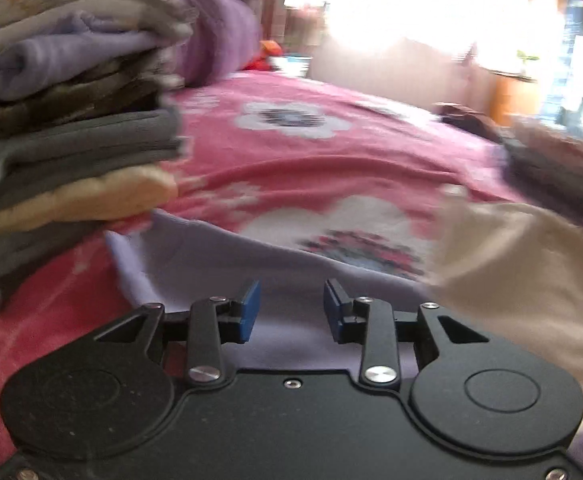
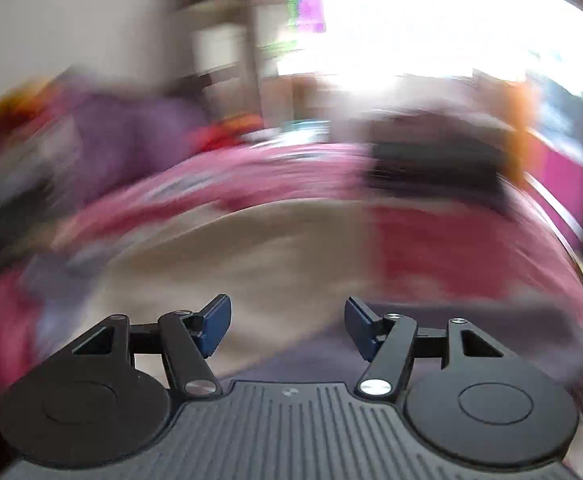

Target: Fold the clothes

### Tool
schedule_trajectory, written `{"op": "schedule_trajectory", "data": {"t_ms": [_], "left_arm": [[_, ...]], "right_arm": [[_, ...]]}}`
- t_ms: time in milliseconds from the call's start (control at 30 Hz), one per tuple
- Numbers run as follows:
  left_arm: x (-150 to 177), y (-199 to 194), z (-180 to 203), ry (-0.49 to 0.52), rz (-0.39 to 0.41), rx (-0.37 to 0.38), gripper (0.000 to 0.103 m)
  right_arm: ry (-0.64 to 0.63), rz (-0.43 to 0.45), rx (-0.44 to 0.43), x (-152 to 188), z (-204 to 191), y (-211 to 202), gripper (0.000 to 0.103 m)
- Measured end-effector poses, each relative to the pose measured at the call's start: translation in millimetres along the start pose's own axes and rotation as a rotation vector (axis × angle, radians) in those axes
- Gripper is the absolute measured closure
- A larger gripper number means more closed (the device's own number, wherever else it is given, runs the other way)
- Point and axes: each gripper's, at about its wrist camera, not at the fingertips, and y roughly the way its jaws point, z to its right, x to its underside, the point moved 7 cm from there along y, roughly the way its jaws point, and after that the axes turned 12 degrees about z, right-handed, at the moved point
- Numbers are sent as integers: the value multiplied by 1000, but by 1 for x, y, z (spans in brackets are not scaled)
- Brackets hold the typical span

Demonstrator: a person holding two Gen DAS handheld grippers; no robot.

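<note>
A pale lavender garment (image 1: 211,264) lies flat on the pink flowered bedspread (image 1: 311,160), right under my left gripper (image 1: 292,312), which stands open with nothing between its blue pads. A cream cloth (image 1: 523,280) lies to its right. In the right wrist view, heavily blurred, my right gripper (image 2: 287,328) is open above the same cream cloth (image 2: 251,256), holding nothing. A strip of lavender fabric (image 2: 323,352) shows under it.
A tall stack of folded clothes (image 1: 67,120) stands at the left on the bed. A purple pillow (image 1: 223,32) lies behind it. A dark heap of clothes (image 1: 543,160) sits at the right edge of the bed. Bright window light washes out the back.
</note>
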Motion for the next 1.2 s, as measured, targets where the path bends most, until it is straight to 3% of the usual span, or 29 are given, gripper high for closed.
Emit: {"op": "schedule_trajectory", "data": {"t_ms": [33,100,167,233,367,433,467,500,633,733,767,800,833,867,900,967,1067,1133,1167,1200], "left_arm": [[4,-12,18,45,-3,102,71],[22,-41,64,215,-7,319,59],[49,-71,106,441,-5,479,57],[82,-90,142,665,-10,570,57],[130,-95,180,1118,95,513,56],[139,-93,191,1249,163,510,59],[139,-92,195,1269,174,512,83],[138,-92,197,1302,188,503,97],[125,-111,197,1418,236,513,98],[157,-107,188,1506,96,634,98],[158,-108,186,1504,97,636,98],[149,-110,184,1449,71,641,92],[134,-113,182,1355,33,657,86],[116,-117,178,1244,26,675,71],[97,-119,173,1126,41,689,63],[57,-111,164,852,89,659,63],[35,-71,159,561,70,587,64],[58,-34,164,533,-98,570,61],[75,-21,166,577,-180,570,61],[79,-16,165,581,-183,573,61]], "right_arm": [[-83,-12,-64,2,-23,-6,40],[-251,-38,-147,9,-63,-22,27],[-410,-86,-160,24,-89,-28,26],[-512,-125,-153,38,-103,-25,29],[-624,-135,-142,54,-121,-5,55],[-617,-161,-161,56,-122,-2,71],[-611,-192,-172,57,-120,1,84],[-615,-228,-187,53,-120,-1,93],[-737,-310,-266,34,-125,-21,93],[-856,-398,-362,59,-134,-25,89],[-884,-394,-370,60,-136,-27,88],[-858,-396,-374,54,-136,-31,86],[-819,-400,-379,47,-136,-36,80],[-751,-392,-399,38,-135,-42,66],[-674,-381,-422,28,-133,-49,61],[-512,-333,-435,7,-126,-61,55],[-222,-171,-306,-18,-107,-41,45],[-101,-246,-229,6,-95,-15,41],[-118,-315,-222,24,-95,-7,42],[-154,-388,-222,43,-96,-1,40]]}}
